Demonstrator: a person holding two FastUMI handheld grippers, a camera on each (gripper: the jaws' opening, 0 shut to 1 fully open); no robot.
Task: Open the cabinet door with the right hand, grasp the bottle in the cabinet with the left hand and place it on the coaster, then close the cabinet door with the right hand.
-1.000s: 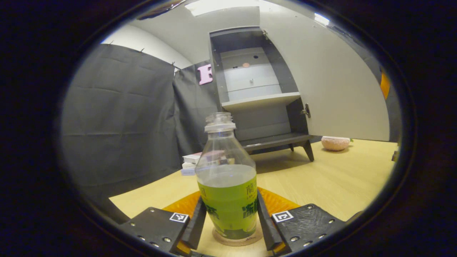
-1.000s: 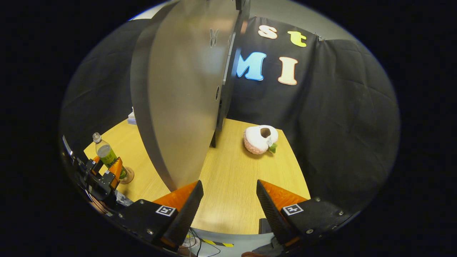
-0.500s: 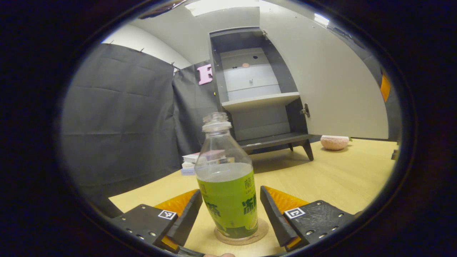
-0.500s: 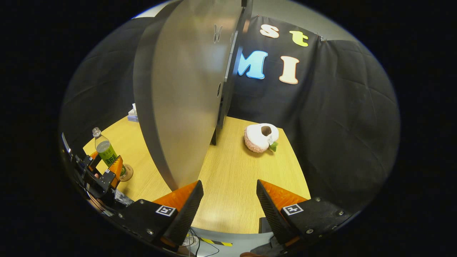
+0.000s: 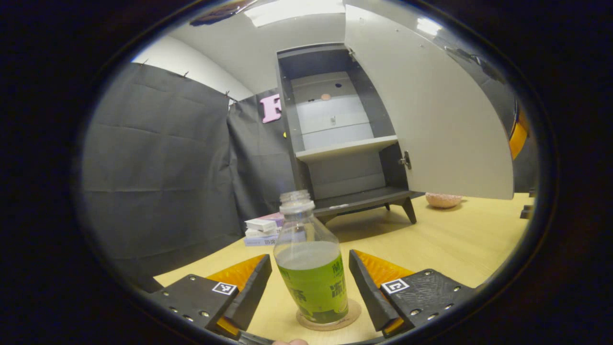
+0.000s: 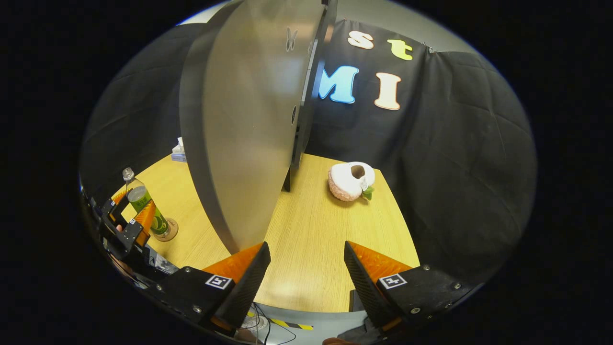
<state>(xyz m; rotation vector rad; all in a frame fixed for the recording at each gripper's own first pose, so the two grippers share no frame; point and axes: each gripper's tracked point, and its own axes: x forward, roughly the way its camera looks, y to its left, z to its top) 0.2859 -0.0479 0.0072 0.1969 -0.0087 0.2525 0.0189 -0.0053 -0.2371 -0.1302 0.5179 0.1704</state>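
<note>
A clear bottle (image 5: 311, 268) with a green label and no cap stands upright on a round coaster (image 5: 353, 314) on the wooden table. My left gripper (image 5: 310, 282) is open, its fingers apart from the bottle on either side. The grey cabinet (image 5: 335, 139) stands behind with its door (image 5: 431, 110) swung wide to the right. In the right gripper view my right gripper (image 6: 306, 275) is open and holds nothing, close to the front edge of the door (image 6: 239, 120). The bottle (image 6: 143, 206), coaster (image 6: 171, 234) and left gripper (image 6: 127, 223) appear far left there.
A pink and white plush toy (image 6: 349, 181) lies on the table (image 6: 311, 239) right of the cabinet. Small boxes (image 5: 263, 229) are stacked at the cabinet's left foot. Black cloth walls close in the table behind and at both sides.
My left gripper opened off the bottle, then rose and drew back a little, so the bottle sits lower in its view. The right gripper hardly moved.
</note>
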